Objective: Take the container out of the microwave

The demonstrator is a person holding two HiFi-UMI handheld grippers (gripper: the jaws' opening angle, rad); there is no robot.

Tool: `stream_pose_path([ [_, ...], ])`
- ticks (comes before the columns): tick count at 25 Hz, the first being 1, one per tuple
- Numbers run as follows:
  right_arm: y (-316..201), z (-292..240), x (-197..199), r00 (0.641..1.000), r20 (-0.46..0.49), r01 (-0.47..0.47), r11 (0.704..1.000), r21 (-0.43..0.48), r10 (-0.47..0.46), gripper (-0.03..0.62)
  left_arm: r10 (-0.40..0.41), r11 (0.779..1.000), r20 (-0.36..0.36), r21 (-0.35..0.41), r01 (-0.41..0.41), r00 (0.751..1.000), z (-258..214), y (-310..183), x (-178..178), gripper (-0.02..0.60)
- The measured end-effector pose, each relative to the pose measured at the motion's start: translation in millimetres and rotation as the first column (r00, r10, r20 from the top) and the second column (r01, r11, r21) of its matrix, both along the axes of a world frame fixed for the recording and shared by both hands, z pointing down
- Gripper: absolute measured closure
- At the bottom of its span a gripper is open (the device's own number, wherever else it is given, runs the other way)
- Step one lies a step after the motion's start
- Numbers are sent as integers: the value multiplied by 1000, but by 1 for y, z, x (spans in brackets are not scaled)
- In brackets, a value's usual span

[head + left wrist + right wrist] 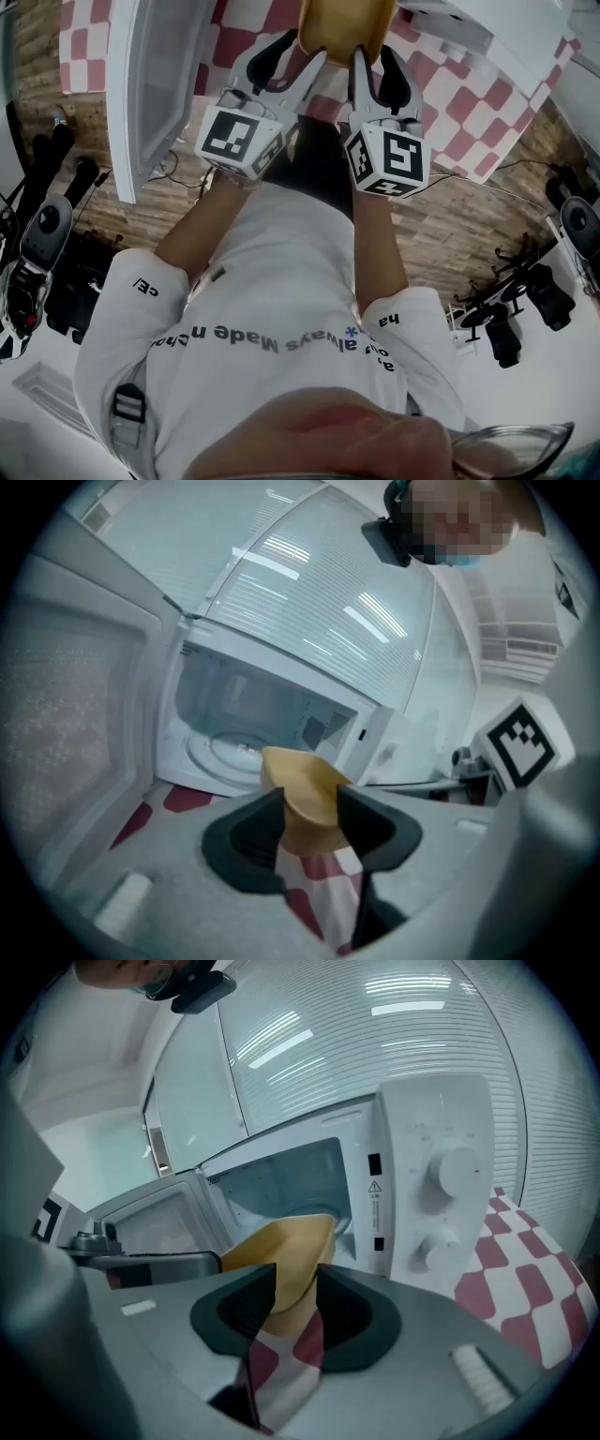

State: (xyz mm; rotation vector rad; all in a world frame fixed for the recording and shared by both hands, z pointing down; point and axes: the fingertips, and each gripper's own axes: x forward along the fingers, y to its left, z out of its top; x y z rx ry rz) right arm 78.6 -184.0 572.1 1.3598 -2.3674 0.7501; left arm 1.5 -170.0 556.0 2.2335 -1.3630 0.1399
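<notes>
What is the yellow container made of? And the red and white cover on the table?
The yellow container looks like plastic: it has one even colour, thin smooth walls and a dull sheen, with no grain. The red and white cover is probably cloth or wipe-clean vinyl. It lies flat with a printed check, and the pictures cannot settle which it is.

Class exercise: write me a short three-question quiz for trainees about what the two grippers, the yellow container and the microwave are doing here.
1. True or false: the yellow container sits inside the microwave.
2. Of the left gripper and the right gripper, which is shut on the container? A left only; B right only; C both.
3. Fill in: the microwave door stands ____.
Key: 1 false; 2 C; 3 open.
</notes>
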Motion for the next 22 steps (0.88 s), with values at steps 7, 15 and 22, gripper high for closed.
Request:
stream_pose_path([
  [7,26,9,27,1000,-18,-24,999,-39,23,457,53,998,-5,-37,-53,999,10,22,26,403],
  [15,44,17,59,997,-34,-76,995,-72,74,457,139,987,-15,-85,-139,990,21,46,60,403],
  [22,57,26,76,995,-55,-92,992,-91,87,457,181,977,-9,-115,-181,983,35,59,77,402],
])
